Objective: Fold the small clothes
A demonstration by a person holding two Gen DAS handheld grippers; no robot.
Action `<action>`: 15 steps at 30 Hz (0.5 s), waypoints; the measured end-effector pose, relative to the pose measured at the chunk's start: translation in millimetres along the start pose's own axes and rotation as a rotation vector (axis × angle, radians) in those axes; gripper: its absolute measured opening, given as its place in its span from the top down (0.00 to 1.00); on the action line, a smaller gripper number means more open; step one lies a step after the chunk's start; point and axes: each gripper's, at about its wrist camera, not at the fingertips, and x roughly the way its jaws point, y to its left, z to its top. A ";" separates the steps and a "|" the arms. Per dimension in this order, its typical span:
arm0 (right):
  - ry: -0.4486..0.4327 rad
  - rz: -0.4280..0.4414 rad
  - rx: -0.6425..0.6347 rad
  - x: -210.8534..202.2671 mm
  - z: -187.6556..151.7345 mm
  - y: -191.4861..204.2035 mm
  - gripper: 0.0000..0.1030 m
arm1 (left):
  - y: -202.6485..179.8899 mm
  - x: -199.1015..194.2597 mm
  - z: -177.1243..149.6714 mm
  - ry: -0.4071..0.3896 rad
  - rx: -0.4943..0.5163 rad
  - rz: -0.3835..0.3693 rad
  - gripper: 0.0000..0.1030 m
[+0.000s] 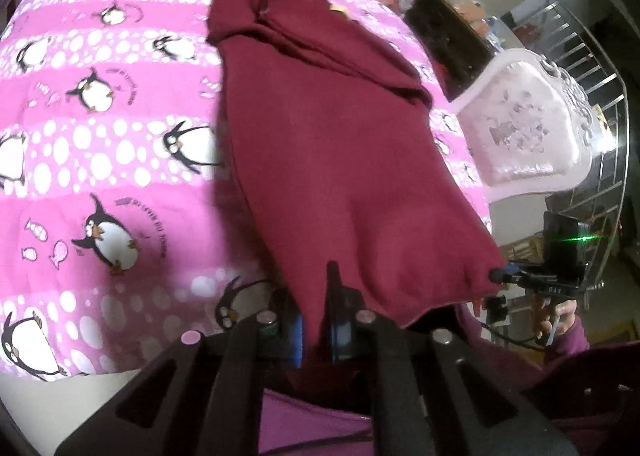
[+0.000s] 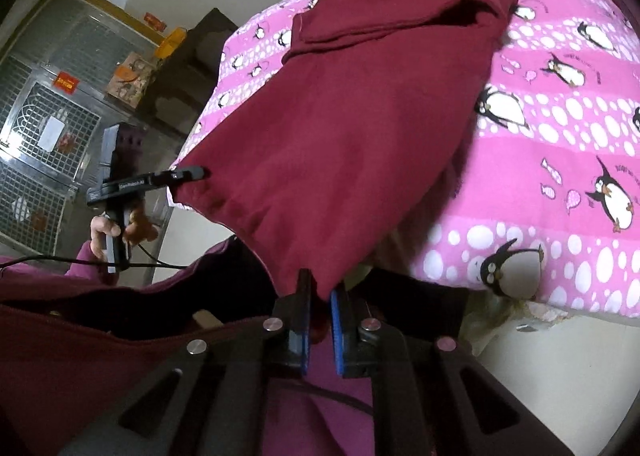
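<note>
Bed (image 1: 80,160): pink penguin cover, serves as folding surface; near edge shows at bottom of right-wrist view.
Garment (image 1: 320,144): maroon, biggest item on bed. Far end w/ sleeve already doubled over, lying flat on cover. Near hem lifted off bed, stretched between both grippers, so cloth hangs taut, not bunched.
Pillow (image 1: 528,128): pale pink, off to one side of garment, not touching it; out of fold path.
L gripper (image 1: 320,316): closed on one hem corner, cloth pinched between blue pads. Seen also from right wrist view (image 2: 192,173), tip biting the hem's other end.
R gripper (image 2: 320,292): clamped on opposite hem corner, maroon cloth between pads. Seen from left wrist view (image 1: 498,276) at far hem corner.
Hand (image 2: 106,232): wrapped round L gripper handle, cable trailing below.
Why held so: corner grip at both ends keeps hem straight; prob. prep for carrying hem toward far end, halving the garment.
Risk: uneven pull, skewed fold; thin pinch could slip.
</note>
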 end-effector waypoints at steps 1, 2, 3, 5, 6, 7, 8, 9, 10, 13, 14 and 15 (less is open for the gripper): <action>-0.010 -0.001 0.013 1.1 6.6 -4.3 0.91 | 2.5 0.1 1.4 -0.001 -0.014 -0.007 0.92; -0.022 0.002 0.022 -1.6 10.4 -6.9 0.91 | 2.9 3.0 5.4 -0.005 -0.032 -0.015 0.92; -0.053 0.012 0.034 -6.9 20.5 -10.1 0.91 | 2.7 3.4 10.6 -0.013 -0.040 -0.023 0.92; -0.114 0.023 0.043 -20.2 35.9 -14.0 0.91 | -4.1 1.2 24.1 -0.044 -0.014 -0.027 0.92; -0.159 0.024 0.045 -29.3 50.4 -16.0 0.91 | -8.1 -0.9 31.5 -0.061 0.001 -0.028 0.92; -0.186 0.017 0.040 -34.1 59.6 -16.1 0.91 | -14.6 -3.7 41.1 -0.083 0.017 -0.034 0.92; -0.224 -0.001 0.033 -40.6 74.4 -18.0 0.91 | -18.1 -7.0 50.6 -0.104 0.028 -0.041 0.92; -0.247 -0.011 0.032 -44.7 84.2 -19.3 0.91 | -21.8 -10.0 64.4 -0.129 0.038 -0.047 0.92; -0.269 -0.014 0.033 -48.1 97.1 -23.0 0.91 | -25.0 -12.0 78.3 -0.152 0.049 -0.048 0.92; -0.330 -0.033 0.042 -51.0 136.7 -32.9 0.91 | -33.8 -14.2 118.9 -0.215 0.083 -0.044 0.92; -0.346 -0.035 0.050 -52.3 150.0 -38.0 0.91 | -36.6 -12.9 133.5 -0.234 0.095 -0.035 0.92; -0.366 -0.042 0.059 -51.7 163.7 -42.0 0.91 | -38.0 -10.9 148.2 -0.249 0.102 -0.031 0.92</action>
